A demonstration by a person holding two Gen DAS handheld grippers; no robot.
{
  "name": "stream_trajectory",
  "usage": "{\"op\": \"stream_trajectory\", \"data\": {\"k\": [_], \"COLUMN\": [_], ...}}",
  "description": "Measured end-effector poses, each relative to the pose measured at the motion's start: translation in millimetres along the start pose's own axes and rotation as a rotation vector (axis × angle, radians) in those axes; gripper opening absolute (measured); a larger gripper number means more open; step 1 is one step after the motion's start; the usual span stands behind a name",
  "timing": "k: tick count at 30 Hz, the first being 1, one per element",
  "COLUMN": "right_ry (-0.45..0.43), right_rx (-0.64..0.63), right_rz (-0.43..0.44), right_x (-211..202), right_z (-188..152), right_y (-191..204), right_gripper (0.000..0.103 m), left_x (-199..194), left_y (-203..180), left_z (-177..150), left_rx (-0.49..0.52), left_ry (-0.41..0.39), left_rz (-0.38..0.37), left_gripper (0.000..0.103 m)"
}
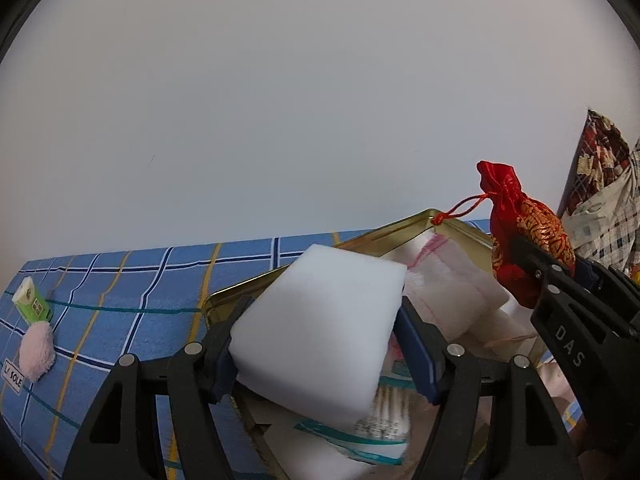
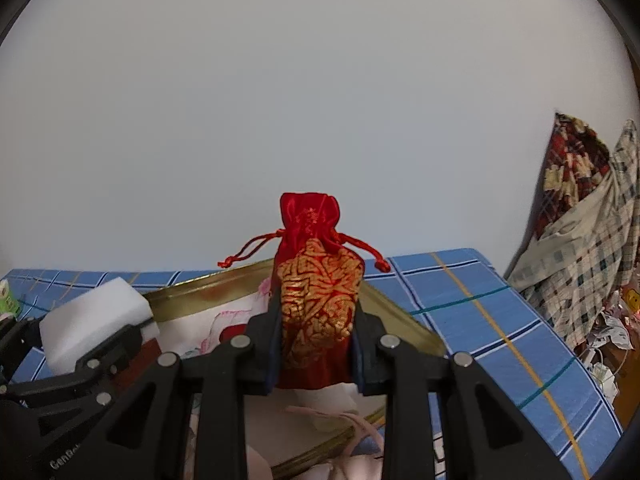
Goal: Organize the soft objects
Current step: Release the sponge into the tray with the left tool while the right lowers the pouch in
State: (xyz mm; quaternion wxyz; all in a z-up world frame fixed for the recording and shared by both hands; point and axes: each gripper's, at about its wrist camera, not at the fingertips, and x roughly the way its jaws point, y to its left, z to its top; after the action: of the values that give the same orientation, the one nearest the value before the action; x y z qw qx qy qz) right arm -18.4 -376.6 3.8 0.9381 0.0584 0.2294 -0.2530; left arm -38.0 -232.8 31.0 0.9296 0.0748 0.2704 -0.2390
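Note:
My left gripper (image 1: 320, 316) is shut on a white foam sponge block (image 1: 320, 320) and holds it above a gold metal tin (image 1: 224, 292); the block also shows in the right wrist view (image 2: 92, 320). My right gripper (image 2: 316, 320) is shut on a red and gold drawstring pouch (image 2: 320, 300) and holds it upright over the tin (image 2: 200, 292). The pouch shows at the right of the left wrist view (image 1: 520, 236). The tin holds a white cloth with pink stitching (image 1: 452, 280) and packets.
The tin stands on a blue checked cloth (image 1: 120, 292). A green and white eraser (image 1: 32, 300) and a pink fluffy puff (image 1: 38, 348) lie at the far left. A pile of patterned fabric (image 2: 580, 220) rises at the right.

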Motion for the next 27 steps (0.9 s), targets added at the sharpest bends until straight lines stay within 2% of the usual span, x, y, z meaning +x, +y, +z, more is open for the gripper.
{"op": "stream_trajectory", "data": {"k": [5,9,12,16,19,20,21,24,27], "right_ry": [0.049,0.081,0.106,0.121,0.138,0.130,0.113,0.042,-0.012], "right_rx": [0.026,0.011,0.017,0.001,0.040,0.065,0.087,0.113,0.105], "right_rz": [0.082,0.111,0.169,0.198,0.213,0.230,0.246,0.244,0.201], "right_x": [8,13,15,17,20,19,16,1,-11], "right_z": [-1,-3,-4,-7,-6,-4,-3,2,4], "right_y": [-2,4,5,8,-2,-8,-14,-26,-32], "right_gripper": [0.027,0.028,0.030,0.036,0.056,0.072,0.082,0.085,0.085], "left_x": [15,16,11,18,19,20,20,18,11], "left_y": [-4,-8,-4,-5,-4,-3,-3,-9,-18], "left_z": [3,4,4,4,6,7,7,6,6], "left_rx": [-0.003,0.008,0.004,0.008,-0.022,-0.032,-0.033,0.003,0.052], "left_ry": [0.017,0.014,0.020,0.034,0.039,0.043,0.045,0.038,0.006], "left_rz": [0.007,0.018,0.027,0.049,0.056,0.047,0.038,0.043,0.074], "left_gripper": [0.071,0.071,0.071,0.071,0.078,0.082,0.084,0.088,0.088]}}
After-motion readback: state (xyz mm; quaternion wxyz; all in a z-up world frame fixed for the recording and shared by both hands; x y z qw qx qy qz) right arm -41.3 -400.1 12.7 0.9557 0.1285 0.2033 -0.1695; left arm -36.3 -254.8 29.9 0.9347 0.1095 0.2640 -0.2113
